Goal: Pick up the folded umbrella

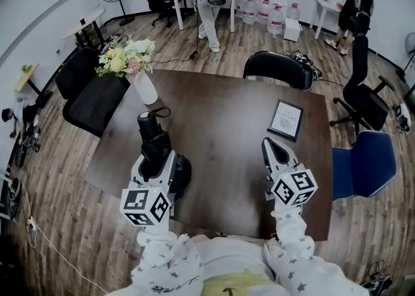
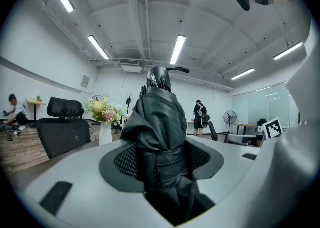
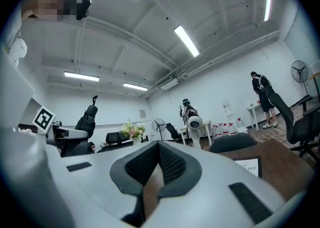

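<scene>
The folded umbrella (image 1: 153, 137) is black, strapped tight, with its handle end pointing away from me. It is lifted off the brown table (image 1: 227, 110), and my left gripper (image 1: 155, 157) is shut on its middle. In the left gripper view the umbrella (image 2: 159, 122) stands up between the two dark pads (image 2: 127, 161), which press on both its sides. My right gripper (image 1: 273, 149) hovers over the table's near right part. Its jaws meet at the tips with nothing between them, as the right gripper view shows (image 3: 159, 167). From there the umbrella (image 3: 86, 122) appears at the left.
A white vase of flowers (image 1: 142, 80) stands on the table's far left corner. A framed sign (image 1: 286, 119) lies at the right. Black office chairs (image 1: 279, 69) and a blue chair (image 1: 363, 161) ring the table. Two people stand at the back of the room.
</scene>
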Demonstrator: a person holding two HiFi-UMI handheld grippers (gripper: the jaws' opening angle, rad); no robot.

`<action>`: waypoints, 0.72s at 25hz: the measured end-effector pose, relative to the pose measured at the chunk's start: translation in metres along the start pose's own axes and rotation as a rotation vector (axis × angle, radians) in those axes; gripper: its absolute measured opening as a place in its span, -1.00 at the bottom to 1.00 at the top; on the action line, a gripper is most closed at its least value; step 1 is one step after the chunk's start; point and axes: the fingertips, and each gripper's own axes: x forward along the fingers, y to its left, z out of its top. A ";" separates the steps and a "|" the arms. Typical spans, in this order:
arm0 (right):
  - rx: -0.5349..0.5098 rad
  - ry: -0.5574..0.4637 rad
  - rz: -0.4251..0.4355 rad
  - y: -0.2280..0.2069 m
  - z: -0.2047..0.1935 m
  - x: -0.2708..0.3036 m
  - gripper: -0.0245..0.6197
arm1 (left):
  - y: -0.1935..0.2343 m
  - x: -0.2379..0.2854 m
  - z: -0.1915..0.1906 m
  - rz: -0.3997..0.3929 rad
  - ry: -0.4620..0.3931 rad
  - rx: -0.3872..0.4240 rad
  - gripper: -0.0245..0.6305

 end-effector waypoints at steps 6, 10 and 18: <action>0.000 -0.006 -0.006 -0.003 0.000 -0.001 -0.86 | -0.001 0.000 -0.001 0.002 0.004 0.005 -0.19; -0.005 -0.006 -0.009 -0.001 0.001 -0.002 -0.86 | 0.001 -0.001 0.000 0.004 0.005 0.002 -0.19; -0.025 -0.004 -0.013 -0.004 0.001 -0.004 -0.86 | -0.004 0.002 -0.002 0.001 0.013 0.006 -0.19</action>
